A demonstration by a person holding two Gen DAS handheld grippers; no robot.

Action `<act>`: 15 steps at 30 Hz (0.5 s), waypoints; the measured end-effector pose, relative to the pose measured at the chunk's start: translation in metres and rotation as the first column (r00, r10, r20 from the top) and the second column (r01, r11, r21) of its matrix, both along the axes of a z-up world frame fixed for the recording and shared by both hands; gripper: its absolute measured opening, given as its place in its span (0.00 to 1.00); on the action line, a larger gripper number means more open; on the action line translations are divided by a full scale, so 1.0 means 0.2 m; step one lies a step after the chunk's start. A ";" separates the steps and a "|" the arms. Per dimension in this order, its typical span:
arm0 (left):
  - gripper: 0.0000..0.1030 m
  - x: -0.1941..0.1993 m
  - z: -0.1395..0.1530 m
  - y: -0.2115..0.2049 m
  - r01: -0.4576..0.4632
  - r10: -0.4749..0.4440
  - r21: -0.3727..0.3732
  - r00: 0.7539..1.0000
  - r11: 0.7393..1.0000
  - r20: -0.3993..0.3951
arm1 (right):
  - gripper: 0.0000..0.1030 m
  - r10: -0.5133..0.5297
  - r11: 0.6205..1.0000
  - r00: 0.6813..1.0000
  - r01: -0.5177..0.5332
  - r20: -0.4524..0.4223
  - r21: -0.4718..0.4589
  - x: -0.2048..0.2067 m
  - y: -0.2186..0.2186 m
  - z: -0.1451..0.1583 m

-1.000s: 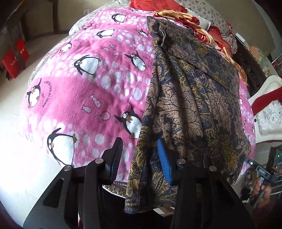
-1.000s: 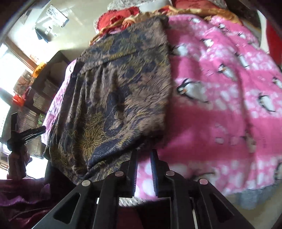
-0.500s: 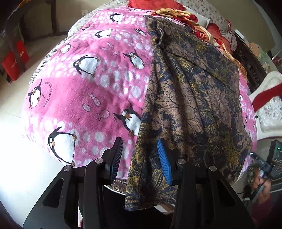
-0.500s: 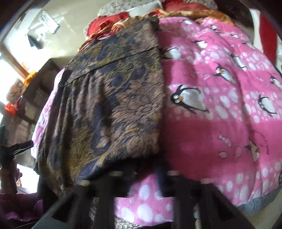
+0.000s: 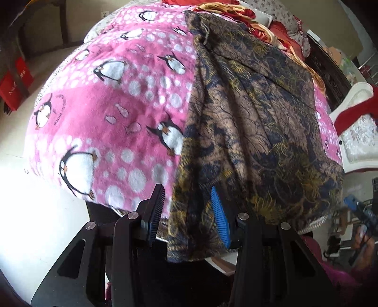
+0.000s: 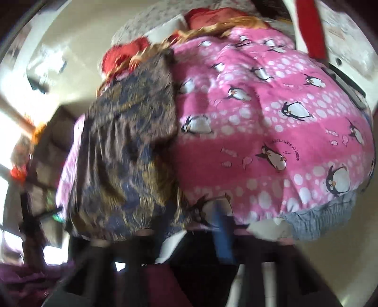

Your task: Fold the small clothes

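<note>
The garment (image 5: 255, 132), dark brown w/ gold and navy print, lies lengthwise on the pink penguin blanket (image 5: 113, 113), its near hem hanging over the blanket's front edge. Left gripper (image 5: 187, 212) stands part open, hem corner hanging between the pads but not pinched. Right gripper (image 6: 189, 226) has just been opening; view is badly blurred, but its jaws look apart w/ nothing between, beside the garment's (image 6: 127, 151) near edge. Red cloths (image 5: 236, 11) pile at the far end.
</note>
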State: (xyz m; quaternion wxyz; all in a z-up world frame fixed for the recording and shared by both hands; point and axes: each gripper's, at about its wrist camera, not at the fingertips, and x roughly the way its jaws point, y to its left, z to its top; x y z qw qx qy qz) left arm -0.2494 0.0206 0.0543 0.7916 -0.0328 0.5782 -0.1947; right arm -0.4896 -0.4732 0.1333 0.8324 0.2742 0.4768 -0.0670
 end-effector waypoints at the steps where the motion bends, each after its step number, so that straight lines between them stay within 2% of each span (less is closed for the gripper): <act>1: 0.39 -0.01 -0.01 -0.01 0.014 -0.014 0.006 1.000 1.000 -0.010 | 0.60 0.000 1.000 1.000 0.000 0.010 -0.007 0.01 0.00 0.00; 5: 0.39 -0.05 -0.05 -0.03 0.041 -0.039 0.051 0.999 0.998 -0.028 | 0.60 0.061 0.997 0.998 -0.061 -0.001 -0.045 0.09 0.07 -0.02; 12: 0.39 -0.06 -0.12 -0.04 0.036 -0.029 0.106 0.998 0.994 -0.064 | 0.59 0.123 0.992 0.992 -0.123 -0.007 -0.021 0.16 0.09 -0.11; 14: 0.39 -0.06 -0.13 -0.06 0.043 -0.035 0.125 0.997 0.991 -0.062 | 0.53 0.157 0.987 0.988 -0.157 -0.010 -0.025 0.17 0.12 -0.13; 15: 0.39 -0.06 -0.14 -0.06 0.043 -0.035 0.131 0.998 0.990 -0.061 | 0.35 0.179 0.983 0.984 -0.179 -0.018 -0.039 0.17 0.14 -0.14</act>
